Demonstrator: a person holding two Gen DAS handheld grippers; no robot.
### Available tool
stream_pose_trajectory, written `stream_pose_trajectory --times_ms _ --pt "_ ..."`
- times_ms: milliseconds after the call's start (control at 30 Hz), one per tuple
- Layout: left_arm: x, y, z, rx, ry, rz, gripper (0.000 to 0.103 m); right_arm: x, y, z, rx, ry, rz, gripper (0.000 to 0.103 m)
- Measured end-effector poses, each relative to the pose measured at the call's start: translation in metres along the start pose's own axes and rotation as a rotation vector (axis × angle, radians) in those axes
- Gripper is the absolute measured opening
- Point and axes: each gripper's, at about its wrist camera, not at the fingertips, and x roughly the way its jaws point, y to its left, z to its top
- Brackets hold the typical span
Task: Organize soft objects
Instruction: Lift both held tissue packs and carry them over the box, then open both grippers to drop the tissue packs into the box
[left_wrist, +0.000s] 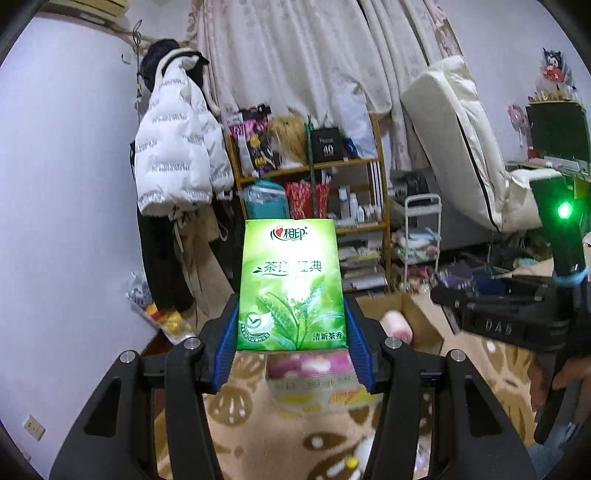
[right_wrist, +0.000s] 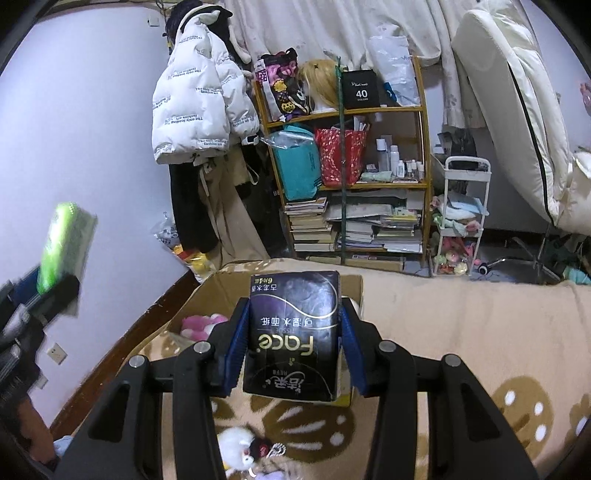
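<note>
My left gripper (left_wrist: 291, 332) is shut on a green tissue pack (left_wrist: 291, 284) with a tea-leaf print, held upright above the bed; the pack also shows blurred at the left of the right wrist view (right_wrist: 64, 247). My right gripper (right_wrist: 293, 350) is shut on a dark purple "Face" tissue pack (right_wrist: 295, 336), held over the near edge of an open cardboard box (right_wrist: 221, 291). A pink plush toy (right_wrist: 201, 325) lies inside the box. Another tissue pack (left_wrist: 314, 380) lies on the blanket below the green one. The right gripper's body (left_wrist: 517, 314) shows at the right of the left wrist view.
A beige patterned blanket (right_wrist: 461, 350) covers the bed. A small white plush (right_wrist: 240, 446) lies on it near me. Behind stand a wooden shelf (right_wrist: 369, 147) full of books and bags, a white cart (right_wrist: 461, 214), a hanging white jacket (right_wrist: 199, 99) and a leaning mattress (right_wrist: 517, 110).
</note>
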Motion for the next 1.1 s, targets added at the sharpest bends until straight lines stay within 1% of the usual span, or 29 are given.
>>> stream_pose_trajectory --times_ms 167,267,400,467,567,667,900,1100 --pt "0.015 0.006 0.012 -0.019 -0.020 0.015 0.052 0.007 -0.002 0.019 0.000 -0.030 0.002 0.049" --pt "0.028 0.008 0.012 -0.032 -0.007 0.019 0.052 0.012 0.000 0.028 -0.002 -0.050 0.012 0.049" --pt "0.049 0.011 0.008 -0.045 0.014 0.016 0.052 0.023 0.001 0.033 -0.001 -0.045 0.042 0.049" --pt "0.058 0.012 0.004 -0.052 0.028 0.007 0.052 0.029 0.005 0.031 -0.031 -0.045 0.042 0.049" --pt "0.074 0.013 -0.003 -0.058 0.069 -0.009 0.052 0.040 0.009 0.026 -0.056 -0.033 0.037 0.049" --pt "0.086 0.013 -0.013 -0.071 0.096 -0.010 0.052 0.050 0.006 0.020 -0.043 -0.017 0.050 0.049" --pt "0.114 0.011 -0.034 -0.097 0.159 -0.044 0.052 0.076 -0.001 0.004 -0.029 0.030 0.065 0.050" --pt "0.130 0.004 -0.051 -0.082 0.208 -0.070 0.052 0.093 -0.006 -0.006 -0.022 0.062 0.073 0.050"
